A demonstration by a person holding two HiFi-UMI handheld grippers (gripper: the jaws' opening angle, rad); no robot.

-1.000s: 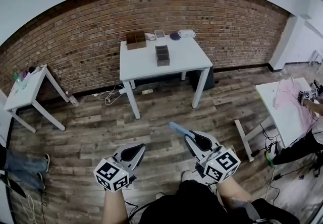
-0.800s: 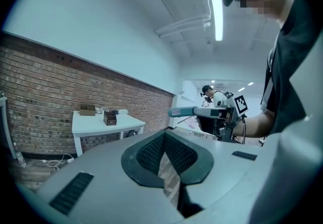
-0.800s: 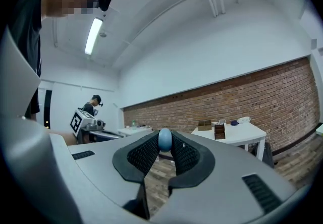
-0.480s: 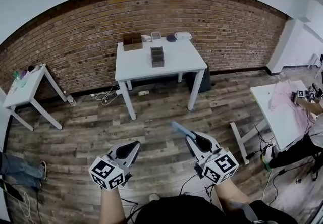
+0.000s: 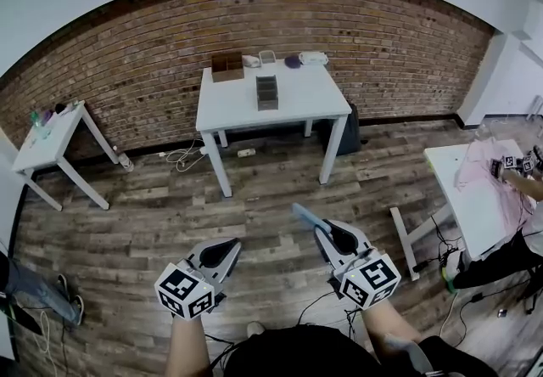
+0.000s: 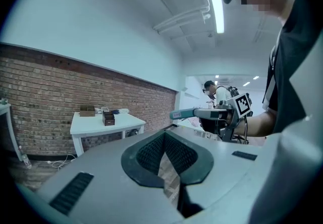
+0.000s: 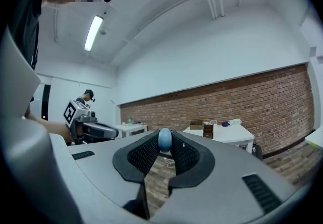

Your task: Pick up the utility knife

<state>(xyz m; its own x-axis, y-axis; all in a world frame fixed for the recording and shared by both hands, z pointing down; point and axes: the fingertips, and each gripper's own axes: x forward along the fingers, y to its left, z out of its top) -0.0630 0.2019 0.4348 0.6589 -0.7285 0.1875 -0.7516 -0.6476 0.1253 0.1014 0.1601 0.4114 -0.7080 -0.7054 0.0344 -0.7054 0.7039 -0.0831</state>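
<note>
In the head view my right gripper (image 5: 329, 233) is shut on a blue utility knife (image 5: 304, 217), whose end sticks out ahead of the jaws over the wooden floor. The right gripper view shows the knife's rounded blue end (image 7: 164, 140) pinched between the black pads (image 7: 143, 155). My left gripper (image 5: 227, 251) hangs beside it at the left, jaws closed together and holding nothing. In the left gripper view its pads (image 6: 151, 151) meet at the tip, and the right gripper (image 6: 218, 113) with the knife (image 6: 182, 114) shows beyond.
A white table (image 5: 297, 109) stands against the brick wall with a dark organiser (image 5: 266, 92) and small boxes on it. A small white table (image 5: 47, 143) stands at the left, and another (image 5: 465, 197) with pink cloth at the right. Cables lie on the floor.
Both grippers have shifted a little over the floor, side by side. The knife stays in the right gripper and the left jaws stay closed.
</note>
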